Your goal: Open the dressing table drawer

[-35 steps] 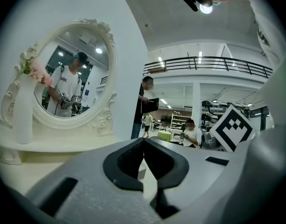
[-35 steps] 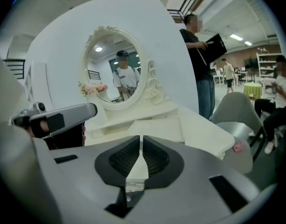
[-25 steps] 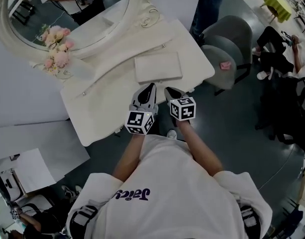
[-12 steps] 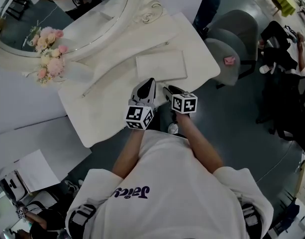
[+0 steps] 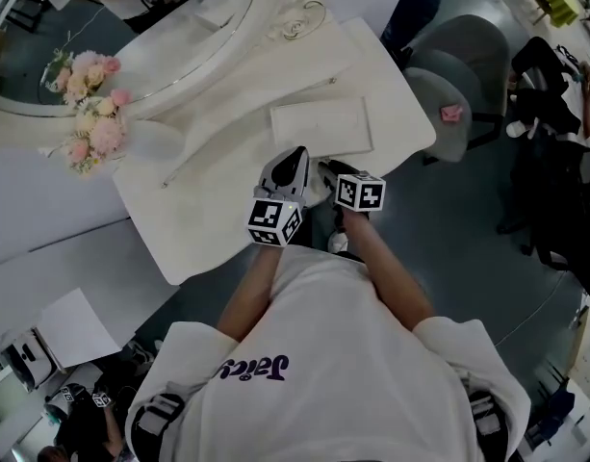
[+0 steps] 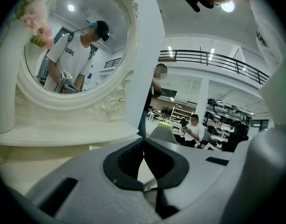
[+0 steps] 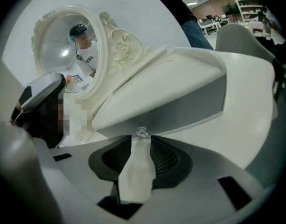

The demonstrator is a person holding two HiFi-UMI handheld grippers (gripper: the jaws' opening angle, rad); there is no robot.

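The white dressing table fills the upper left of the head view. Both grippers hang at its front edge, side by side. The right gripper view shows the drawer front shaded under the tabletop. Its small clear knob sits just past the tips of my right gripper, in line with the gap. Those jaws are opening, and no pad presses on the knob. My left gripper is shut with nothing in it and points over the tabletop towards the mirror. From above, the left gripper lies over the table edge, the right gripper just beside it.
An oval mirror in a carved white frame stands at the back, with pink flowers to its left. A flat white box lies on the tabletop just beyond the grippers. Grey chairs stand to the right. People sit and stand farther off.
Both grippers have sunk and drawn in closer to the table's front edge. The right one has dropped partly below the tabletop's rim.
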